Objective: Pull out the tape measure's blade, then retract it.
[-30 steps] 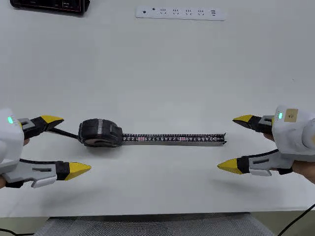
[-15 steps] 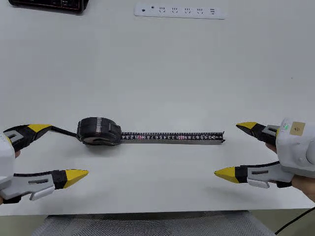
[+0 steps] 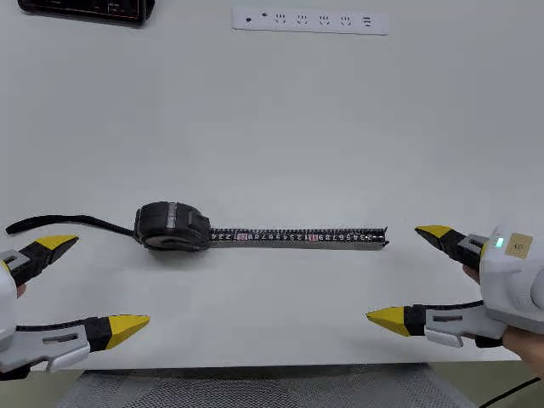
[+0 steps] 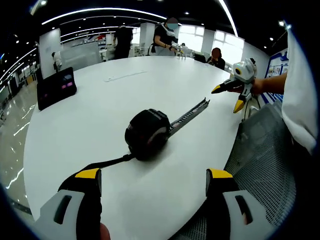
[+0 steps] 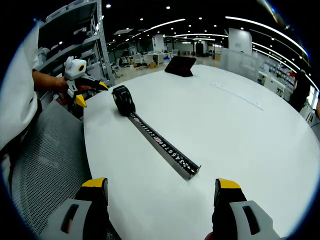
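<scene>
1. Currently, the tape measure (image 3: 172, 228) is lying on the white counter (image 3: 272, 127), left of the middle in the head view, its black case resting on its side.
2. Its blade (image 3: 297, 237) is lying pulled out flat on the counter, running from the case toward the right with the numbers facing up and the end hook sitting at the right tip.
3. A black strap (image 3: 59, 223) is trailing from the case's left side and curving away across the counter.
4. The left hand-held gripper (image 3: 109, 280) is hovering by the counter's near edge, left of the case. Its jaws are standing wide apart, gripping nothing and staying clear of the case, with the strap's end lying close to the farther jaw.
5. In the left gripper view, the case is sitting ahead of the yellow jaw tips, between them and well beyond them.
6. The right hand-held gripper (image 3: 396, 273) is hovering just right of the blade's hook, jaws spread wide and empty, touching nothing.
7. In the right gripper view, the hook end is lying just ahead, between the jaws.
8. A power strip (image 3: 310, 19) and a black device (image 3: 85, 8) are lying at the counter's far edge.
</scene>
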Demonstrator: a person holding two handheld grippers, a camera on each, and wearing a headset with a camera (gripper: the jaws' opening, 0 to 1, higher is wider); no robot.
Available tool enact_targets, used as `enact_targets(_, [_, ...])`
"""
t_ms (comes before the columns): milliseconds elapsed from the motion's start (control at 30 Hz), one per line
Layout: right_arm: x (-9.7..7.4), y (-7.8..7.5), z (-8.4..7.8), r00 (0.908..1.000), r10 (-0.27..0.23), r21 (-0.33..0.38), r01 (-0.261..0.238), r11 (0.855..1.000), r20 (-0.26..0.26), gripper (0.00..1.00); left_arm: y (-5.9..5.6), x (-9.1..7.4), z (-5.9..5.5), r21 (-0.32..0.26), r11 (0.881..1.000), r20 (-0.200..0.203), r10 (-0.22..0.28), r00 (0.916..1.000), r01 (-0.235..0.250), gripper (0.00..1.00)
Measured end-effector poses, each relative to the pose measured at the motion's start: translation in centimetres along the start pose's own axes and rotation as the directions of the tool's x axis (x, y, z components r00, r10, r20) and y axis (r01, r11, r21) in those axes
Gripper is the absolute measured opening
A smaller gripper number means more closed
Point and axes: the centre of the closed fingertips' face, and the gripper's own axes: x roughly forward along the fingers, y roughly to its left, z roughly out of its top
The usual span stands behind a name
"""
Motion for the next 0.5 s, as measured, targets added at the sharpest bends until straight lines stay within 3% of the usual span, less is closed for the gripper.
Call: enact_targets(500, [-0.06, 0.77, -0.9, 0.9996, -0.027, 0.04, 0.027, 0.999, 0.001, 0.99, -0.23, -0.27, -1.01, -0.037, 0.999, -0.001, 0.029, 0.9996, -0.029, 0.92])
